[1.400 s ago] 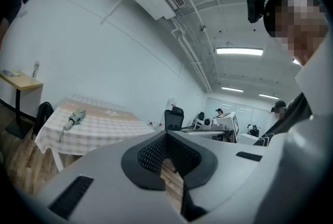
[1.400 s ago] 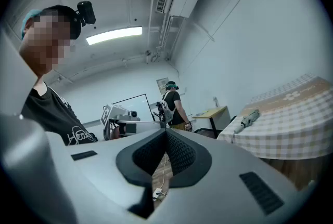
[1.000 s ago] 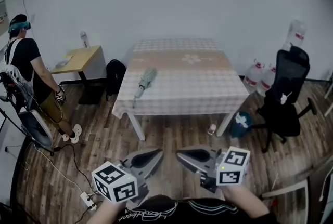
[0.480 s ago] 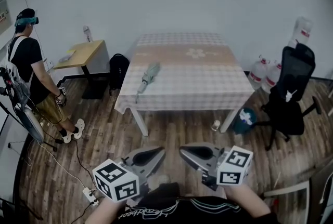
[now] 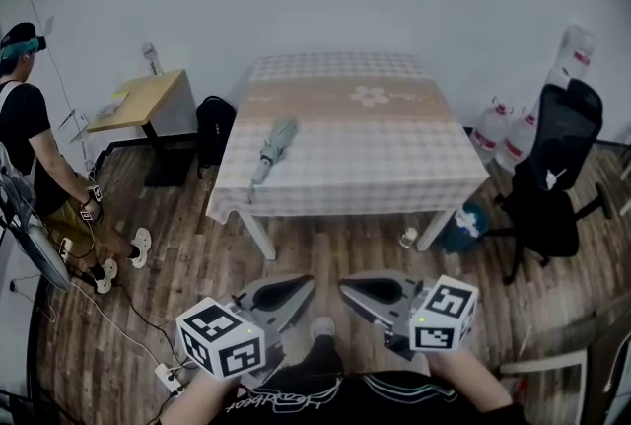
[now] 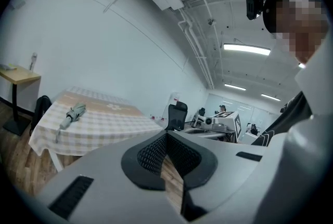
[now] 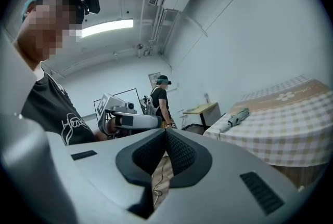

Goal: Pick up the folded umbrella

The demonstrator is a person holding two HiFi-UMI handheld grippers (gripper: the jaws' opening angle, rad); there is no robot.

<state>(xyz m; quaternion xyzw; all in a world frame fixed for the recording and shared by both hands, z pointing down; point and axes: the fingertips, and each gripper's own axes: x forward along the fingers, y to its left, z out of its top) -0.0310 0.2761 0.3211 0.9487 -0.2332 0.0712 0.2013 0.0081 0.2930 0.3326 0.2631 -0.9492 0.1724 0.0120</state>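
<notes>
I am still at the approach step. The folded umbrella [image 5: 270,147] lies untouched near the left edge of the counter [image 5: 394,167], well apart from me. My left tongs [image 5: 301,286] and right tongs [image 5: 351,289] are both pressed together, with nothing between them. Next, I think, I must come near, spread one pair and close it around the umbrella's middle.

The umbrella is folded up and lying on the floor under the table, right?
Not quite. The umbrella is folded up, but it lies on top of the table, near its left edge, not on the floor under it. The head view shows this.
</notes>
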